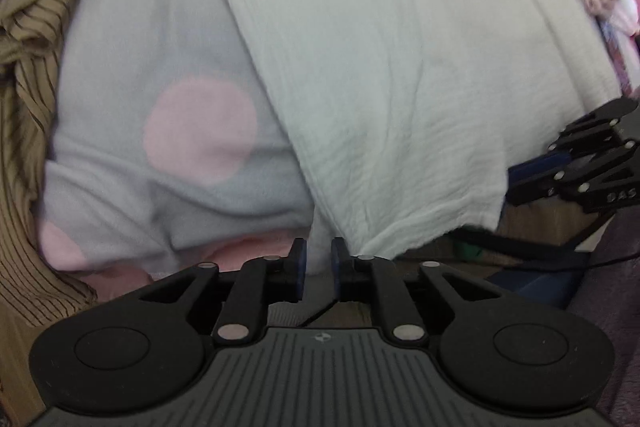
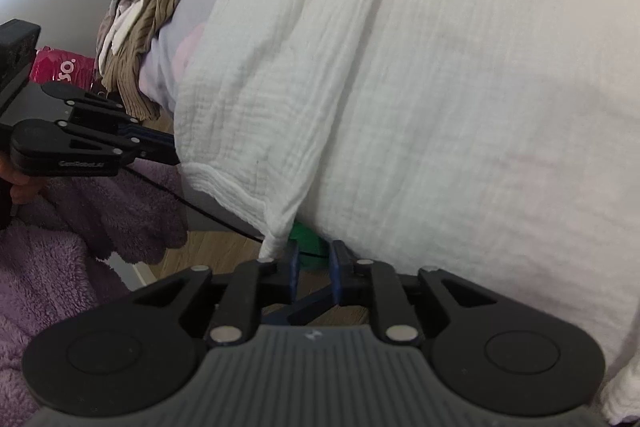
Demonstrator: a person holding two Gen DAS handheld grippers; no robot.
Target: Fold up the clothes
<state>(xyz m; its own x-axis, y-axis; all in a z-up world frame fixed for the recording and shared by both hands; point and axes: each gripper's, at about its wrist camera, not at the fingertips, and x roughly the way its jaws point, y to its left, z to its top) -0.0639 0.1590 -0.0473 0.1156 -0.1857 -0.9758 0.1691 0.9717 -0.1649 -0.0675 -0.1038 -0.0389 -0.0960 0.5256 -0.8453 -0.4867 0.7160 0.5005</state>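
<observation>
Your left gripper (image 1: 319,267) has its fingers clenched on a narrow strip of pale cloth at the near edge; it seems to belong to the white crinkled garment (image 1: 384,67), but the grey blanket with pink dots (image 1: 168,75) meets it just there, so I cannot say this for sure. Your right gripper (image 2: 314,269) has a gap between its fingers, and only the floor and something green show through the gap. The hem corner of the garment hangs just beside its left finger, so I judge this gripper is released and holds nothing.

The garment lies spread over the blanket, with its near hem hanging over the edge. A pile of striped brown clothes (image 1: 28,39) sits to the left of it.

To do this step well, I think you should first close the right fingers fully on that hanging corner. Take only the white layer, not the blanket under it. Then lift both corners together at the same height, so the hem stays tight and the fold comes out straight.
</observation>
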